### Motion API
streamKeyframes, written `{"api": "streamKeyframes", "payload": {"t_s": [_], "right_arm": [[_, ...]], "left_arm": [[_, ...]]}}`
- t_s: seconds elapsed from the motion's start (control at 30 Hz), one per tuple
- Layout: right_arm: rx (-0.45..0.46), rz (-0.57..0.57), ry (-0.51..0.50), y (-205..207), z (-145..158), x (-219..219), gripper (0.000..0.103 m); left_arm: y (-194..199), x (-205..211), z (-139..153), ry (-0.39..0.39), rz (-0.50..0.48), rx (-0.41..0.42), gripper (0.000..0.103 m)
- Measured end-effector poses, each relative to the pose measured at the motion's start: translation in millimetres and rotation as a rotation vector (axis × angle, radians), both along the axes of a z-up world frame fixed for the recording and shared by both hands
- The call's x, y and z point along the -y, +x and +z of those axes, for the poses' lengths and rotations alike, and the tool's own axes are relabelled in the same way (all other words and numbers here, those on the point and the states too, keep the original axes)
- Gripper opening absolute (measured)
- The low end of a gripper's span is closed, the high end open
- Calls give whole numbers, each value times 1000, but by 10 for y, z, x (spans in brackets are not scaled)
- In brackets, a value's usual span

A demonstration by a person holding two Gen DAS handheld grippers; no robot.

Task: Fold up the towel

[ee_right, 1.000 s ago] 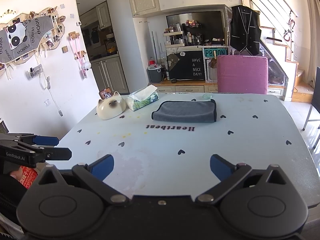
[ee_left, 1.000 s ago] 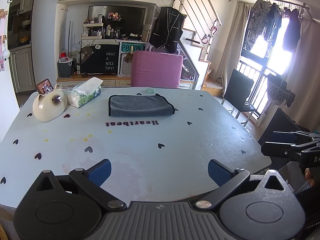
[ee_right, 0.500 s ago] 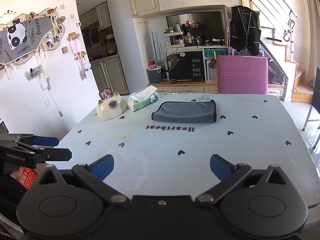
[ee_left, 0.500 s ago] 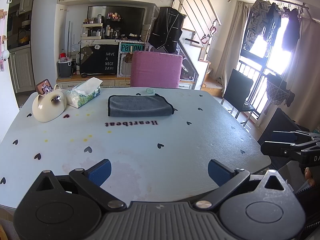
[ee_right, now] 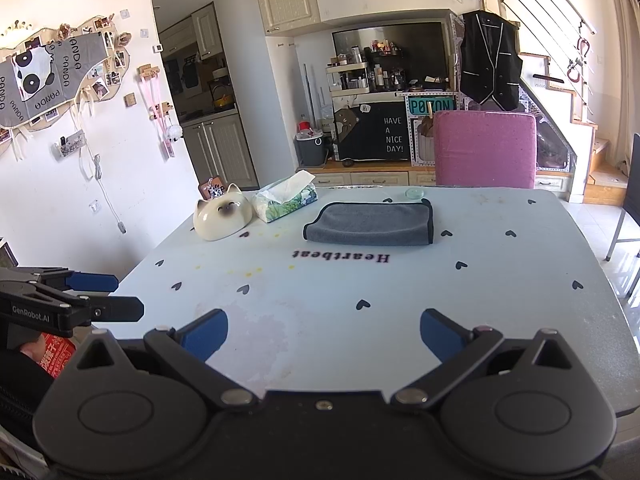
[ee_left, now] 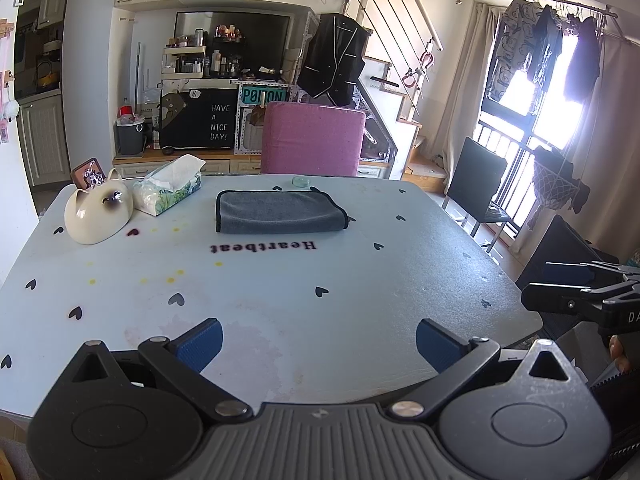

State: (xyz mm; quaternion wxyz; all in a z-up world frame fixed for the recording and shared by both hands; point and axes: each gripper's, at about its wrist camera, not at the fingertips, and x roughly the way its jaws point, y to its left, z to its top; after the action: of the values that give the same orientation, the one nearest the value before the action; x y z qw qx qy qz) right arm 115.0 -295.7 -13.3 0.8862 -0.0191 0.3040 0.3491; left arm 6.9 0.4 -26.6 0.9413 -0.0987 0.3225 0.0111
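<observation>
A grey towel with black trim (ee_left: 280,213) lies folded flat on the far side of the pale blue table (ee_left: 280,300), above the word "Heartbeat". It also shows in the right wrist view (ee_right: 372,224). My left gripper (ee_left: 318,338) is open and empty over the table's near edge, far from the towel. My right gripper (ee_right: 322,334) is open and empty, also at the near edge. The right gripper shows at the right of the left wrist view (ee_left: 576,288). The left gripper shows at the left of the right wrist view (ee_right: 88,296).
A cream cat-shaped dish (ee_left: 98,212) and a tissue box (ee_left: 168,188) sit at the table's far left. A small clear glass disc (ee_left: 301,181) lies behind the towel. A pink chair (ee_left: 312,140) stands at the far edge, a black chair (ee_left: 476,184) to the right.
Almost nothing has changed. The towel lies still and both grippers stay open at the near edge, with only a very slight drift of the left view.
</observation>
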Motion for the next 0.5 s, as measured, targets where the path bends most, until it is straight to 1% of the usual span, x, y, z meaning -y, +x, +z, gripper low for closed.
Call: {"api": "streamKeyframes", "payload": {"t_s": [0.5], "right_arm": [[-1, 0, 1, 0, -2, 1, 102]], "left_arm": [[-4, -9, 21, -1, 3, 1, 102]]}}
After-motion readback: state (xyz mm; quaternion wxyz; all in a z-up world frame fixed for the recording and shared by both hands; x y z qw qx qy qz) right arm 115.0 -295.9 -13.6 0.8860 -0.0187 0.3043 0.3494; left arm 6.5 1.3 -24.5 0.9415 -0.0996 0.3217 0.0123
